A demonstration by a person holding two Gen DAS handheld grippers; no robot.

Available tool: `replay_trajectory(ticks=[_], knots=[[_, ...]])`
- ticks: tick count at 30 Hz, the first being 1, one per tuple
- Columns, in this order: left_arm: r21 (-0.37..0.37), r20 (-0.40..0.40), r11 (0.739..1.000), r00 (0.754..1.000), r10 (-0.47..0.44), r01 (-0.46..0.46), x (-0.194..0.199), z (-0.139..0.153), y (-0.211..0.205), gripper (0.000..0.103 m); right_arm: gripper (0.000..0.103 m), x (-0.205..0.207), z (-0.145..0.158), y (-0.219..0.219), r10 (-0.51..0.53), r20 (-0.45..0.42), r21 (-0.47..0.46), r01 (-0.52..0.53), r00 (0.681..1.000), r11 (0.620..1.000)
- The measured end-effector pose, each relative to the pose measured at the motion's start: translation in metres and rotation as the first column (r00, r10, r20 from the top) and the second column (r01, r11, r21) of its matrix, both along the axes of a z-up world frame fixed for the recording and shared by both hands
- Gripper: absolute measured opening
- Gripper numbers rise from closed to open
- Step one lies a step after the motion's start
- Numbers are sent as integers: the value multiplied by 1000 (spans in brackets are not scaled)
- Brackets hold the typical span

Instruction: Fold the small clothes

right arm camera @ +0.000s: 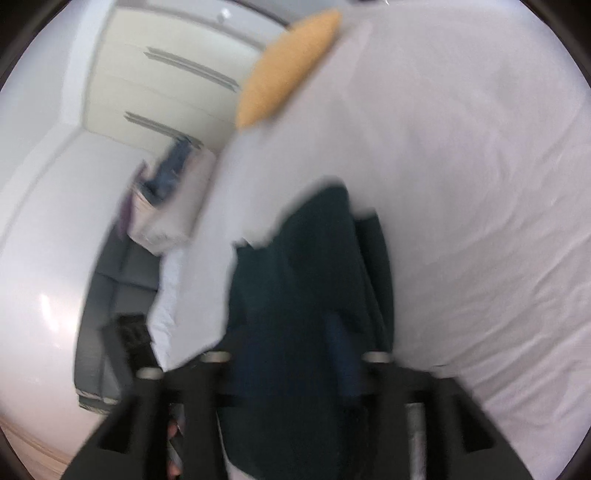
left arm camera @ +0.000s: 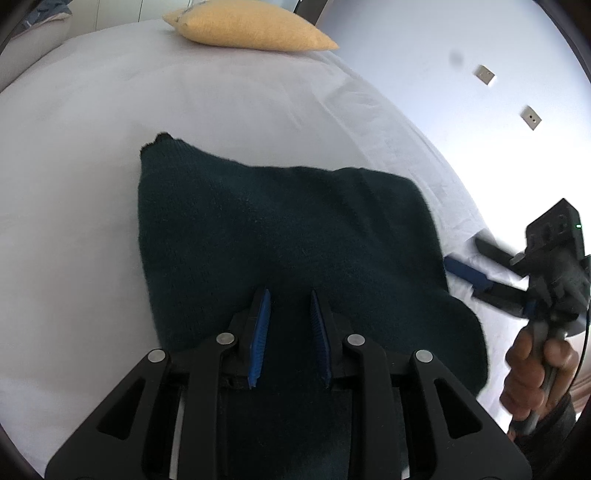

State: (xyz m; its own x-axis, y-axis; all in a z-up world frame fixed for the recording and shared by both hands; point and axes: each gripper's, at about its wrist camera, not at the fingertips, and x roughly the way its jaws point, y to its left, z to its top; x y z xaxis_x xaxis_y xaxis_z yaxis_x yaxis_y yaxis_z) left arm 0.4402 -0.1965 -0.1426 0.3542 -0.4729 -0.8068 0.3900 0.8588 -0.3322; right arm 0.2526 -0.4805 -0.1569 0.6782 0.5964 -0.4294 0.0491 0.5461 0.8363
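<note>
A dark green knitted garment (left arm camera: 280, 229) lies folded on the white bed sheet (left arm camera: 74, 184). My left gripper (left arm camera: 289, 295) hovers over its near edge with its blue-padded jaws open, nothing between them. My right gripper (left arm camera: 469, 258) is at the garment's right edge in the left wrist view, held by a hand (left arm camera: 535, 373), jaws apart. The right wrist view is motion-blurred: the garment (right arm camera: 295, 295) fills the middle, and one blue pad (right arm camera: 341, 354) shows faintly over it.
A yellow pillow (left arm camera: 251, 27) lies at the far end of the bed, also in the right wrist view (right arm camera: 288, 70). The bed's right edge (left arm camera: 424, 147) runs beside a white wall with two sockets (left arm camera: 530, 117). A wardrobe (right arm camera: 166, 74) and a grey bench with clothes (right arm camera: 162, 184) stand beyond.
</note>
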Motion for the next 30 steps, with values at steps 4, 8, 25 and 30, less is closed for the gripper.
replay_trajectory(ticks=[4,8,25,30], knots=[[27,103,998,993,56,-59,-9,34,26,24,81,-11,7,-22,-44,-23,-40,43,999,998],[-23,114,990,983,142,-140,-5,46,61,72,81,-7,-9,-16,3,-112,-56,-9,994,998],[-116,-204,989,977,64,-89,10,-22,36,44,35,2,-42,35,124,-241,-160,-165,963,973],[-127,-177,988,982,65,-88,3,1,43,34,28,-15,-6,52,118,-182,-219,-157,976,963]])
